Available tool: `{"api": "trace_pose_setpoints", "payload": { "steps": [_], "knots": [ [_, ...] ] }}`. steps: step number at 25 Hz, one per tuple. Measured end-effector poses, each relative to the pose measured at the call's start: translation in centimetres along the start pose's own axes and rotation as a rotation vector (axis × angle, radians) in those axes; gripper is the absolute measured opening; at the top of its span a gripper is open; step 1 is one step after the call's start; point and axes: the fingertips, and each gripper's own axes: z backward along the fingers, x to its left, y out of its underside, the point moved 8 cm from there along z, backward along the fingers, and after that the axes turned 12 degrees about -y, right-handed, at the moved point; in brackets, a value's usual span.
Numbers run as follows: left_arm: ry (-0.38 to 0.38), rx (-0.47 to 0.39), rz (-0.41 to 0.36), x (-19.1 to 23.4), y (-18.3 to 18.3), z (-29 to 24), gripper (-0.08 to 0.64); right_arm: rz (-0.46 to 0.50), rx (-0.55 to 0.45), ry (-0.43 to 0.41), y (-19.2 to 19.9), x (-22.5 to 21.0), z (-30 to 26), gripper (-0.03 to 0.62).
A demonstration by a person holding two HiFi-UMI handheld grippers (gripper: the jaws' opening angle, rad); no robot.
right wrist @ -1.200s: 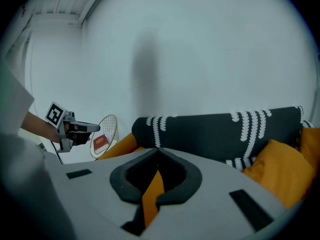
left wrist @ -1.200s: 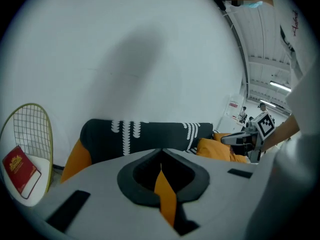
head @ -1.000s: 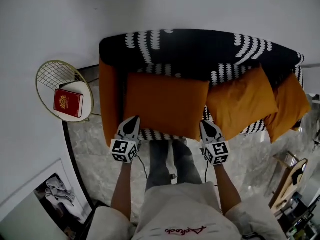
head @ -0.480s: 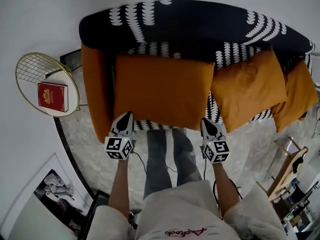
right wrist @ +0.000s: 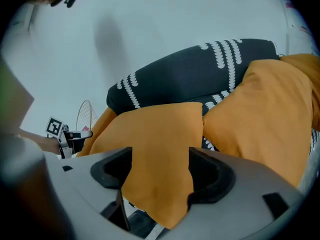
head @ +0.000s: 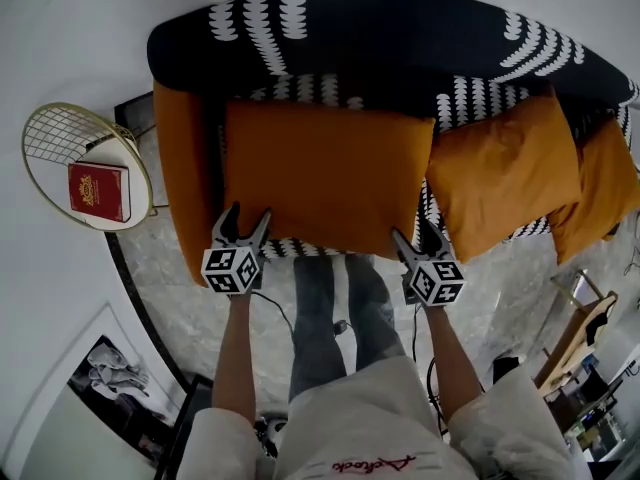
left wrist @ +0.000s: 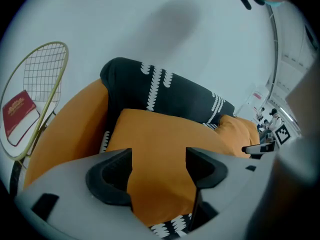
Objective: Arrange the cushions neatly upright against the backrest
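Both grippers have come down toward the seat since the earlier frames, and their jaws, shut then, have just been opening; the left gripper now holds its 2 jaws wide apart, with the lower left corner of the large orange cushion showing in the gap and neither pad pressing on it; the right gripper is spread the same way at that cushion's lower right corner, fabric in the gap, no grip.

That cushion leans back against the backrest of the sofa, its lower edge on the front of the seat and its top edge meeting the black cover; 2 more orange cushions lie to its right; the second cushion sits just beside it, turned at a slant against the backrest; the third cushion is at the far end, partly behind the second; an orange armrest closes the sofa's left end, just beside the large cushion.

The sofa's cover is black with rows of white scallop marks; it stands against a plain white wall on a grey marble floor; left of the armrest stands a round gold wire side table with 1 red book on it; a framed picture lies near the wall at lower left.
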Motion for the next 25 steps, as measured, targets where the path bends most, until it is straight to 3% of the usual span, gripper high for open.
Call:
{"api": "trace_pose_setpoints", "payload": {
  "steps": [3,8,11,18,21,25],
  "knots": [
    [-0.022,0.039,-0.035,1.4,-0.8,-2.0,0.328,-0.048,0.005,0.007,-0.3,-1.5,-1.6,0.348],
    [-0.092,0.1,-0.002,3.9,-2.4,-5.5,0.331,-0.101,0.031,0.034,-2.2,-4.1,-5.7,0.368],
    [-0.083,0.185,-0.028,4.6,-2.5,-7.5,0.355,-0.175,0.055,0.075,-3.0,-5.7,-8.0,0.382],
    [-0.055,0.339,-0.063,5.0,-2.0,-10.8,0.376,-0.208,0.192,0.116,-3.0,-7.3,-10.7,0.407],
    [-0.042,0.362,-0.066,5.0,-2.0,-11.2,0.376,-0.222,0.216,0.093,-3.0,-7.6,-11.1,0.405],
    [-0.026,0.331,-0.047,4.9,-1.8,-11.1,0.374,-0.226,0.229,0.072,-3.1,-7.6,-11.2,0.399]
  ]
}}
